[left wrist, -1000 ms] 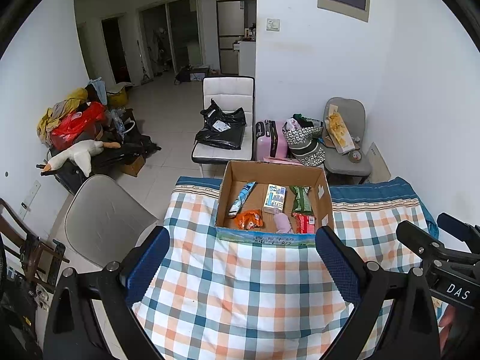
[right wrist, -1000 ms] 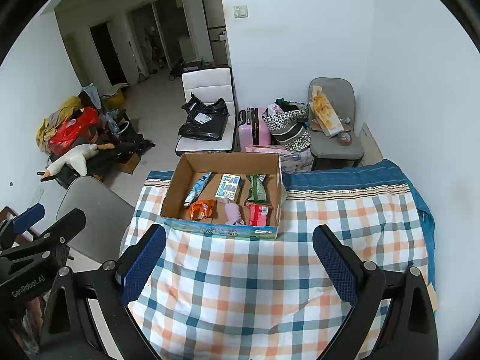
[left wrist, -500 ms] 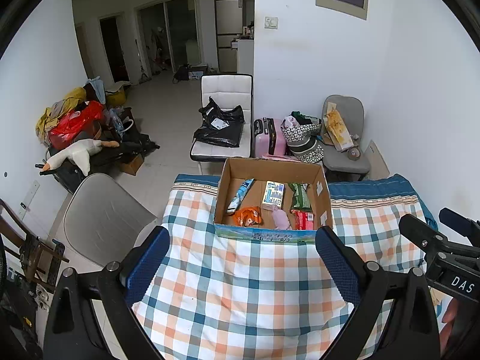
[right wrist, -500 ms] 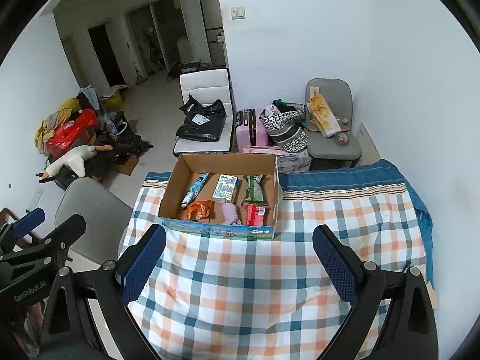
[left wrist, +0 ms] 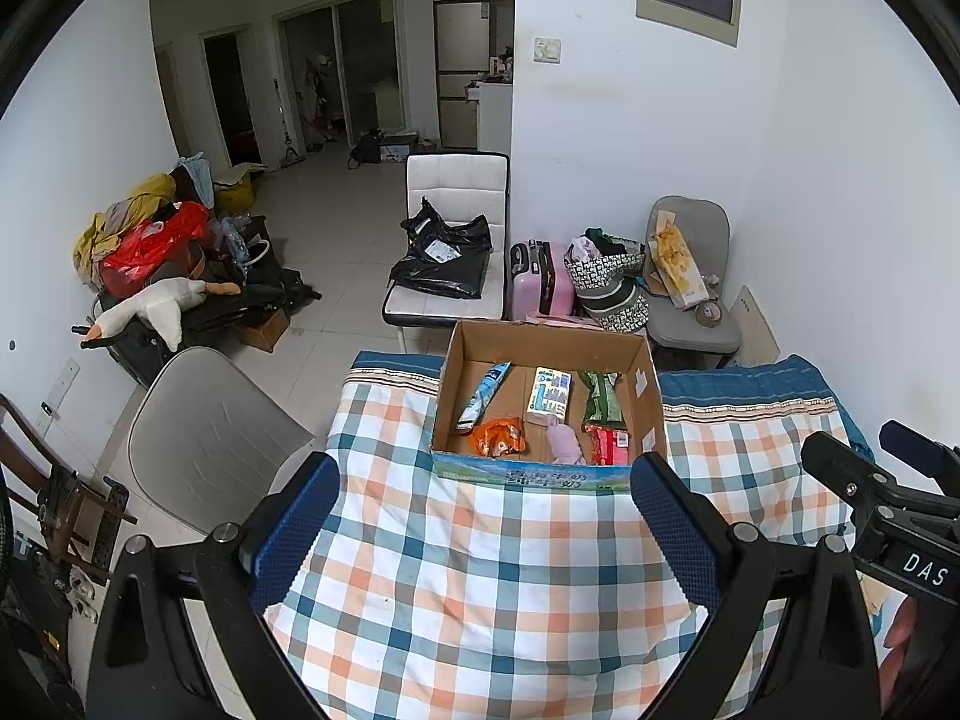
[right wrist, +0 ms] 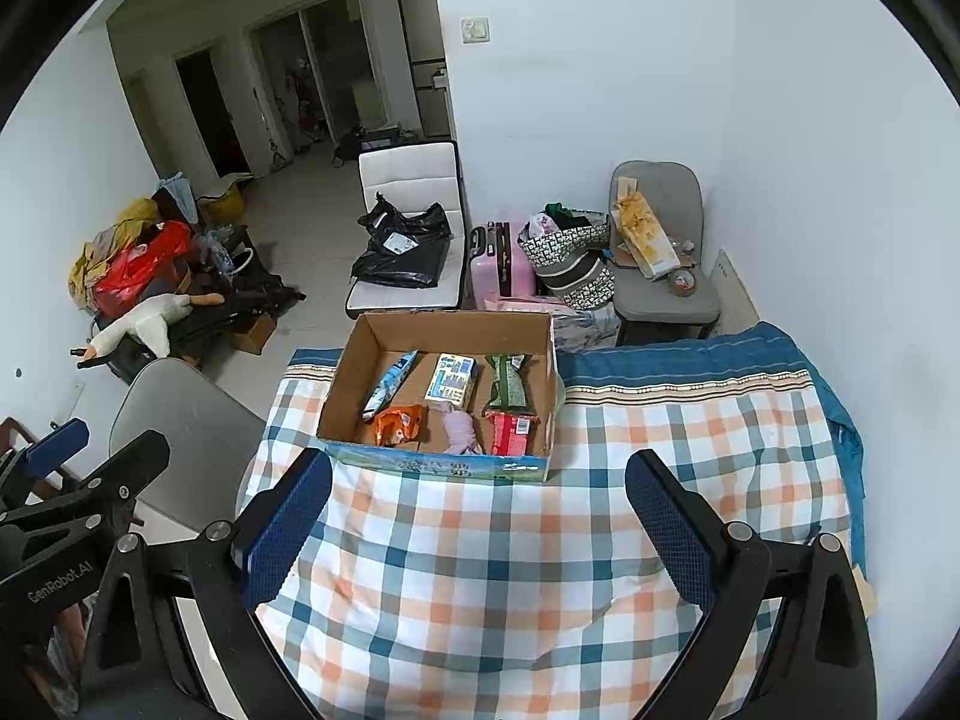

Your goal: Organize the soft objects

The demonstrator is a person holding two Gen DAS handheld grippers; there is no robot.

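The room is evenly lit by cool indoor light, with soft, faint shadows. Straight lines are bent by strong fisheye distortion, and black vignetting is seen at the corners. Focus is sharp throughout.

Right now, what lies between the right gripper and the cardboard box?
Only bare checked cloth lies between the open right gripper and the cardboard box; the right wrist view shows it.

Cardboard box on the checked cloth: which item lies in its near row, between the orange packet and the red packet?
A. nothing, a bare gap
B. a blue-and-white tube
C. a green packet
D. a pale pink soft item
D: in the cardboard box, the pale pink soft item lies between the orange packet and the red packet.
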